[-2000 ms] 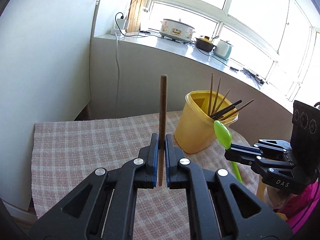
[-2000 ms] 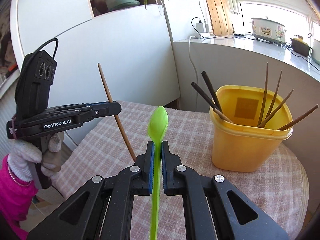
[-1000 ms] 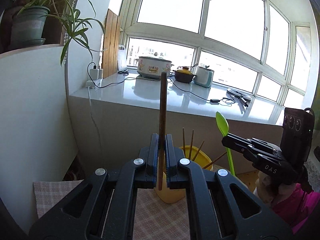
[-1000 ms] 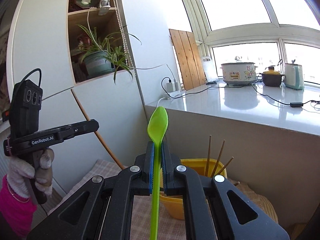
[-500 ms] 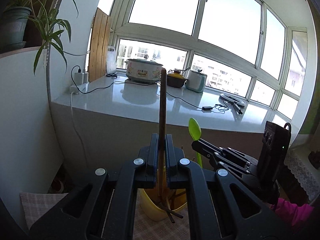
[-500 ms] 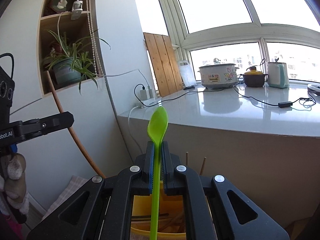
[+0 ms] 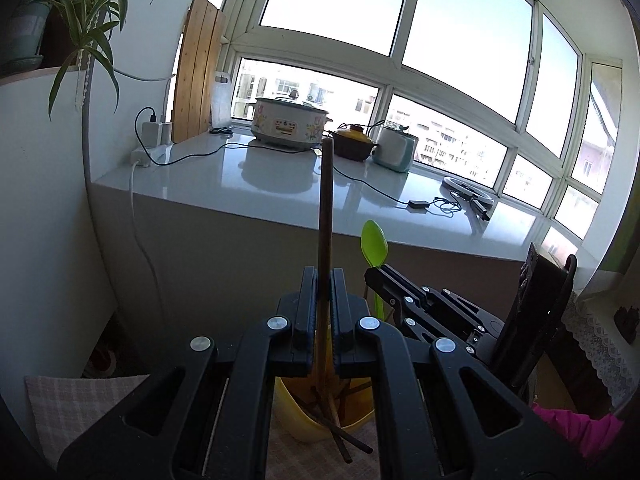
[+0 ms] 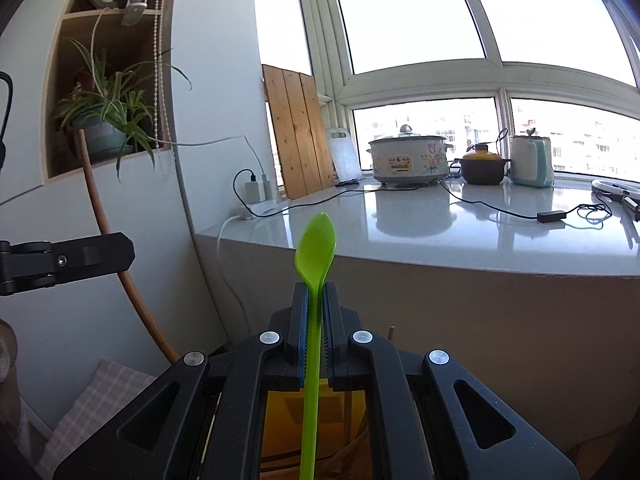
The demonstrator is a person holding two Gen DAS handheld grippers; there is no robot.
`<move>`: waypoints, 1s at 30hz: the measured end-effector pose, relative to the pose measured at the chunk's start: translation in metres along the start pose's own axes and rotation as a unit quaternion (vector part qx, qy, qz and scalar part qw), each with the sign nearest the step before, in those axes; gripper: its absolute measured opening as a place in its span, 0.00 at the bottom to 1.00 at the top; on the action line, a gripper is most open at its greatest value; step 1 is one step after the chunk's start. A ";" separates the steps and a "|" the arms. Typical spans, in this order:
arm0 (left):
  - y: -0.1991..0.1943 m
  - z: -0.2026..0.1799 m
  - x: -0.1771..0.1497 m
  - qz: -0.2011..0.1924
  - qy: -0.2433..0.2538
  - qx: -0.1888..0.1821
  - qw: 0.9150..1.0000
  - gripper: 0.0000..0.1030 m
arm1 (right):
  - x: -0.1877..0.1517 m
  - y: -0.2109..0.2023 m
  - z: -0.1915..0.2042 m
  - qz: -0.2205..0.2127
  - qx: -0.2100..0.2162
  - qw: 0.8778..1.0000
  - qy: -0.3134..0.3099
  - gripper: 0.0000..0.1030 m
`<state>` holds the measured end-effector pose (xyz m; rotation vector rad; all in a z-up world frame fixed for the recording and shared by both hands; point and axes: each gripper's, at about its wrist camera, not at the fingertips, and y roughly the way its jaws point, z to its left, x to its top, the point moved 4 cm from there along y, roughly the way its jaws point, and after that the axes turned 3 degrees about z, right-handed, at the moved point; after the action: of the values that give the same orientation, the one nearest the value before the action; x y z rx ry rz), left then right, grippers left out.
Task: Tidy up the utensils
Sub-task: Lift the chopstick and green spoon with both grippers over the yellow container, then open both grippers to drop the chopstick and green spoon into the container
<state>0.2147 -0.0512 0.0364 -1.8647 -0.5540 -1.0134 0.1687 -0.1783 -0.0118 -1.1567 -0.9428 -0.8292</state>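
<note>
My left gripper (image 7: 323,276) is shut on a brown wooden chopstick (image 7: 325,216) held upright, its lower end down in the yellow tub (image 7: 298,416) right below the fingers. My right gripper (image 8: 315,290) is shut on a green plastic spoon (image 8: 314,248), bowl end up, held over the same yellow tub (image 8: 280,420). Several dark chopsticks (image 7: 340,438) lie inside the tub. In the left wrist view the right gripper (image 7: 374,274) with the spoon (image 7: 374,246) is just to the right. In the right wrist view the left gripper (image 8: 126,248) and its chopstick (image 8: 96,200) are at the left.
The tub stands on a table with a pink checked cloth (image 7: 80,408). Behind is a white counter (image 7: 280,184) with a slow cooker (image 7: 288,122), a pot (image 7: 354,144), a kettle (image 7: 396,148) and cables. A white cabinet with a potted plant (image 8: 104,128) stands at the left.
Both grippers have tilted up and moved in over the yellow tub. The chopstick's lower end has gone down into the tub and the spoon has come closer above it.
</note>
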 end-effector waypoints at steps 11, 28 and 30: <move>0.012 0.004 -0.010 0.015 -0.008 -0.001 1.000 0.04 | -0.017 0.008 0.000 0.021 -0.005 1.000 -0.014 0.05; 0.043 0.011 -0.032 0.063 -0.023 -0.004 0.998 0.04 | -0.040 -0.008 -0.015 0.098 0.036 0.994 0.024 0.05; 0.043 0.010 -0.034 0.064 -0.024 -0.006 0.998 0.04 | -0.045 -0.009 -0.015 0.109 0.040 0.993 0.027 0.05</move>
<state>0.2308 -0.0617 -0.0164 -1.9132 -0.4515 -0.8910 0.1455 -0.1922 -0.0514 -1.1387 -0.7836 -0.6372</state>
